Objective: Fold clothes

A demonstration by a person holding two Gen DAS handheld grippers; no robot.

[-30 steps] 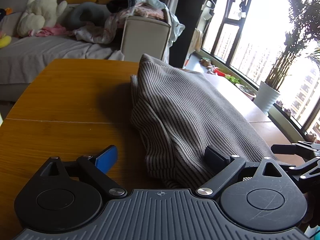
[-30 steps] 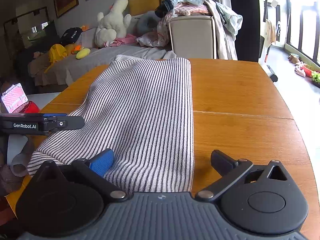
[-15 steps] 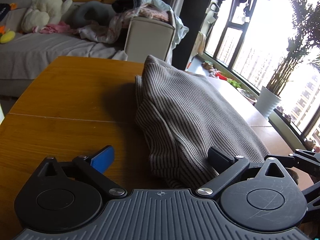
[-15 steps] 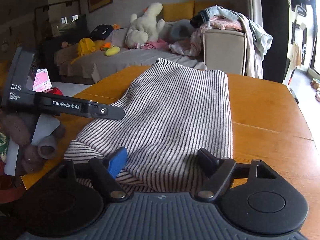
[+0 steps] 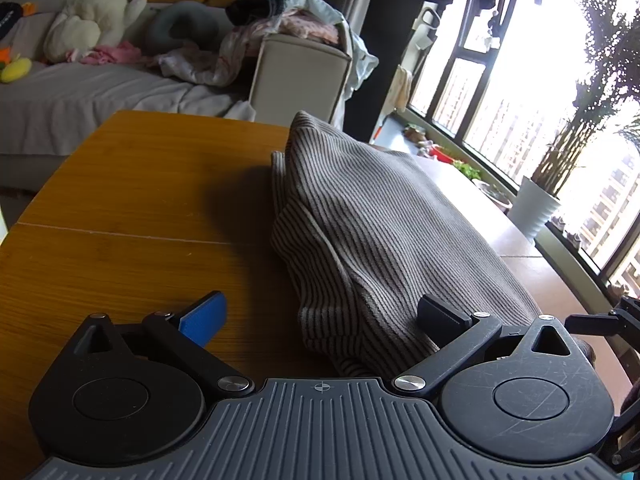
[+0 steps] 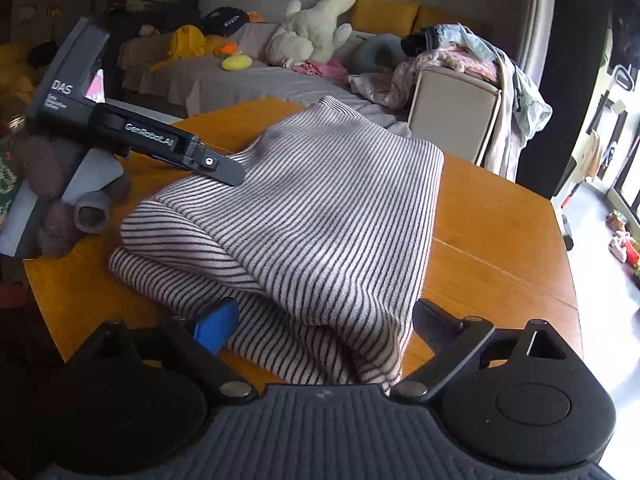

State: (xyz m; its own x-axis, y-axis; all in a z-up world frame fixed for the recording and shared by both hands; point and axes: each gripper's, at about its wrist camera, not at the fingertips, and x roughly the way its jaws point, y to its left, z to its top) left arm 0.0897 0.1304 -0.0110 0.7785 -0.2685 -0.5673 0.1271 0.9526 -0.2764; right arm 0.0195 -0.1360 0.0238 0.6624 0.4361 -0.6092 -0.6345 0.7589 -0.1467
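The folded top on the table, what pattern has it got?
Thin dark stripes on pale knit fabric, clearest from the right wrist.

Wood table [image 5: 120, 248], orange-brown, w/ a thin seam across the top; rounded edge on the far left in left wrist view. Striped garment [image 5: 380, 232] lies directly on it, folded in layers, bunched at the near end. In right wrist view the garment [image 6: 320, 220] covers the table's [image 6: 492, 248] mid and left part; bare wood to the right and along the near-left edge. Seam runs out from under the garment's right side.
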